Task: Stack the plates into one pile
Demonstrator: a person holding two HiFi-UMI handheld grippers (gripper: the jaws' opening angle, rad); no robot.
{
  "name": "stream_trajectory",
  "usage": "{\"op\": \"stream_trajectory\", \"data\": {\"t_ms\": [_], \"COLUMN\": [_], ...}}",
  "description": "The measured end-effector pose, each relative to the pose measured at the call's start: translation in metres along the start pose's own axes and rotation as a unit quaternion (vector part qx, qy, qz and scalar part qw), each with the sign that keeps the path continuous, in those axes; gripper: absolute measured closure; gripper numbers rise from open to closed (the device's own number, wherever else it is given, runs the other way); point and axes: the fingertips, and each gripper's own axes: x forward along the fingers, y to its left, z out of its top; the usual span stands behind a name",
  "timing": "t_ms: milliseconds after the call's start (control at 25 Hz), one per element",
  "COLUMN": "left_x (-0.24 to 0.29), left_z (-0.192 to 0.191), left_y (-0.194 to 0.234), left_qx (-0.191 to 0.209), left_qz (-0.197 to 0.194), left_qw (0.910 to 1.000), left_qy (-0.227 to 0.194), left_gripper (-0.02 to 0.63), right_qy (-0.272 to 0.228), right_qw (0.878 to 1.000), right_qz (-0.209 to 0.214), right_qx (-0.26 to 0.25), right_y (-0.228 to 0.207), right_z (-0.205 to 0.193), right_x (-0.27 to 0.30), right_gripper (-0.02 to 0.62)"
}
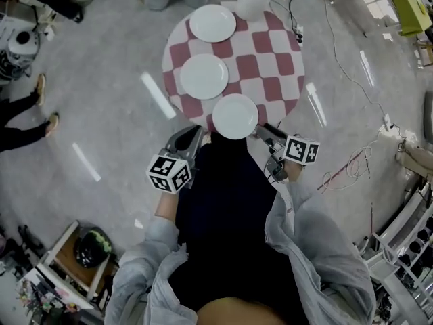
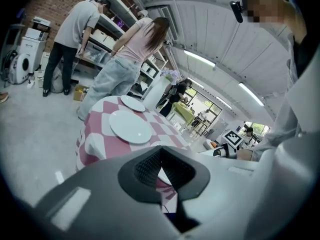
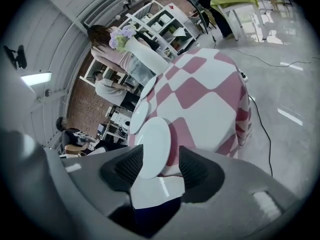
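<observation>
At the near edge of the table [image 1: 274,65], the right gripper [image 3: 161,158] hangs with its jaws partly apart and nothing between them. The left gripper [image 2: 160,155] sits off the same edge. Its pads seem to meet at the tips on nothing, though a sliver of light lower down makes that less than certain.

Just inside that edge lies the near plate [image 1: 235,116], flanked by both grippers and touched by neither. The middle plate [image 1: 203,76] lies toward the table's centre and the far plate [image 1: 212,23] at its far edge. All three lie singly, apart from one another.

No stacking looks done yet; the step in hand is probably the approach to the near plate. Next, the right gripper needs one jaw under that plate's rim and one over, then a firm close. It should then carry the plate level toward the table's centre.
</observation>
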Motion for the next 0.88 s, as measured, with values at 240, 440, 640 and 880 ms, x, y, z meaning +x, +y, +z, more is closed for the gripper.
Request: {"op": "stream_trajectory", "data": {"t_ms": [240,440,640,880], "left_x": [0.004,0.002,0.011,0.018], "left_z": [-0.011,-0.014,-0.013,-0.002], "left_y": [0.017,0.023,0.019,0.015], "left_qx": [-0.027,-0.044,-0.046,-0.048], "left_qz": [0.019,0.034,0.032,0.033], "left_qw": [0.9993,0.9983,0.9983,0.9983], "left_qy": [0.016,0.013,0.014,0.003], "left_gripper": [0.594,0.594,0.594,0.594], "right_qy": [0.008,0.018,0.035,0.044], "right_qw": [0.999,0.995,0.99,0.989], "right_qz": [0.021,0.06,0.056,0.073], "right_qx": [0.043,0.077,0.124,0.122], "right_y": [-0.008,0.002,-0.002,-0.001], "right_z": [0.002,0.003,0.004,0.002], "right_x": [0.01,0.026,0.037,0.037], "right_gripper": [0.425,0.447,0.547,0.571]}}
